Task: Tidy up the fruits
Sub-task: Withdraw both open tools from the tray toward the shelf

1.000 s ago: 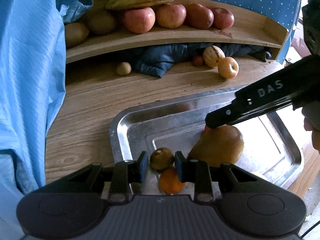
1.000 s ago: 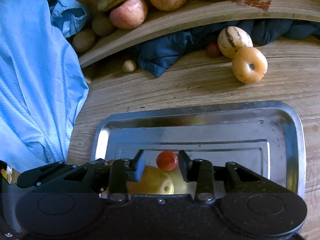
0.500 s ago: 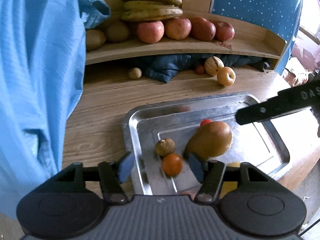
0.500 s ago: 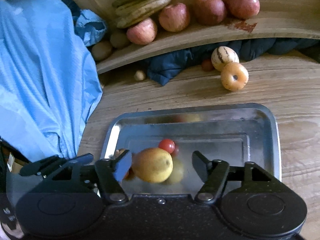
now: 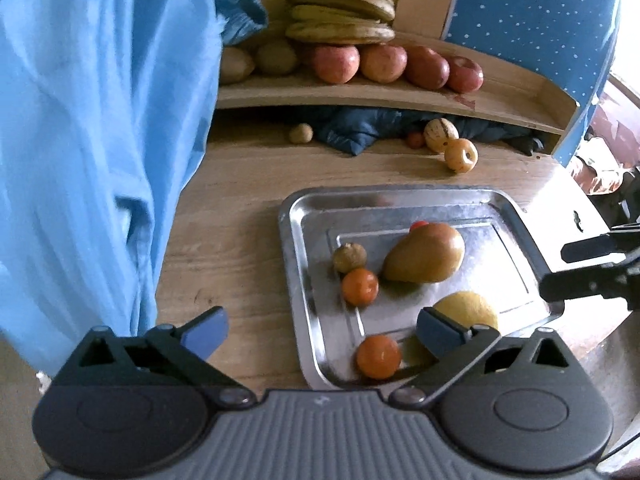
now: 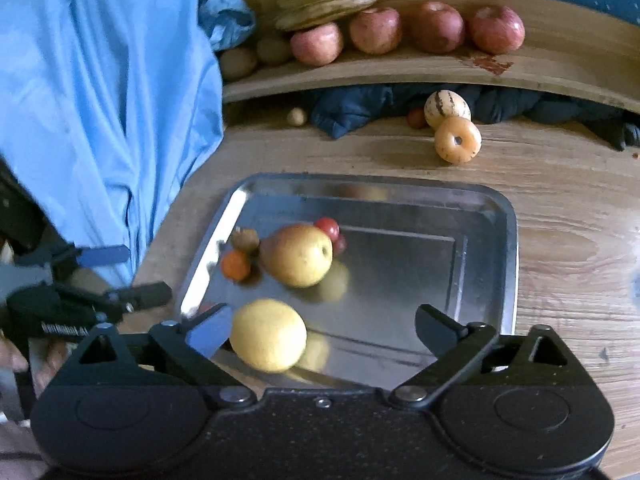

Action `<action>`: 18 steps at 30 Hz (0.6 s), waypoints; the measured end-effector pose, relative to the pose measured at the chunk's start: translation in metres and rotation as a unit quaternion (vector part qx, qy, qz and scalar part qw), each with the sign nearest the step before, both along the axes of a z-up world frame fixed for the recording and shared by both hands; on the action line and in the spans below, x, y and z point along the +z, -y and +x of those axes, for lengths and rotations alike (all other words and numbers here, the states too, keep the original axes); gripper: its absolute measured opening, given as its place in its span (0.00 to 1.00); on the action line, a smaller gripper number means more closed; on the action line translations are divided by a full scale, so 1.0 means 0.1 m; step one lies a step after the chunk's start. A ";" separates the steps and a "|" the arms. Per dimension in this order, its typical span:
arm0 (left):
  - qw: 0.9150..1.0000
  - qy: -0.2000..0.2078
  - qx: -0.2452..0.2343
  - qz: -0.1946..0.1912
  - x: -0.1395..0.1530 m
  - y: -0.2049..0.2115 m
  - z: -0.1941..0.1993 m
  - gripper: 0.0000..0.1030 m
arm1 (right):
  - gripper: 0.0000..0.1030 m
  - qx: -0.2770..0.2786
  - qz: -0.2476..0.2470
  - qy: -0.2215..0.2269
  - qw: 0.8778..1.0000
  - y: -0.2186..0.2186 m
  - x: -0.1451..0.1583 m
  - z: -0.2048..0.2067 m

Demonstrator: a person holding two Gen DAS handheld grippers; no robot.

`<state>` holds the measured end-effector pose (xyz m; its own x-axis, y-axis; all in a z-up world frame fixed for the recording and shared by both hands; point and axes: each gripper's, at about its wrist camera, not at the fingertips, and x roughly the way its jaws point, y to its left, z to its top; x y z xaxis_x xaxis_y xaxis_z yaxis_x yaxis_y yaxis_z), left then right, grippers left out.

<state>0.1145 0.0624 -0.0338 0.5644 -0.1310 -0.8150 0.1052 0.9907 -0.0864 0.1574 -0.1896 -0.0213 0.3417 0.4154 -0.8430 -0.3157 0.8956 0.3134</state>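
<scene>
A steel tray [image 5: 400,208] [image 6: 400,256] lies on the wooden table. It holds a pear [image 5: 426,254] [image 6: 298,255], a small brown fruit [image 5: 349,257], two oranges [image 5: 359,287] [image 5: 378,356], a lemon [image 5: 470,310] [image 6: 268,335] and a red tomato [image 6: 327,227]. My left gripper [image 5: 322,330] hangs above the tray's near left corner, its jaws opening, with nothing gripped. My right gripper [image 6: 322,328] hovers over the tray's near edge, its jaws opening too. The lemon lies below it, clear of its pads.
A curved wooden shelf [image 5: 360,96] at the back carries bananas [image 5: 340,20], apples [image 5: 400,66] and brown fruits. Beneath it lie a dark blue cloth [image 5: 360,132], a striped melon [image 5: 440,134] and a pale round fruit [image 5: 461,155]. A light blue garment [image 5: 100,140] hangs on the left.
Both grippers went from nearly shut to wide open. The left let go of the small brown fruit, the right let go of the tomato. Both drew back and up from the tray.
</scene>
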 end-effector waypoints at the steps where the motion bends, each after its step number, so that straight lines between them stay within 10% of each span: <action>1: 1.000 -0.004 -0.001 0.003 0.00 0.00 -0.01 1.00 | 0.99 0.008 -0.005 0.002 1.000 0.00 0.01 -0.02; 18: 0.996 -0.017 -0.026 0.083 0.06 0.09 0.12 1.00 | 0.99 0.043 -0.076 -0.004 0.996 -0.07 -0.08 0.00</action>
<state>0.1264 0.0532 -0.0280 0.5328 -0.0222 -0.8459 0.1573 0.9848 0.0733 0.1575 -0.1825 -0.0292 0.3031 0.3108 -0.9009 -0.3911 0.9026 0.1798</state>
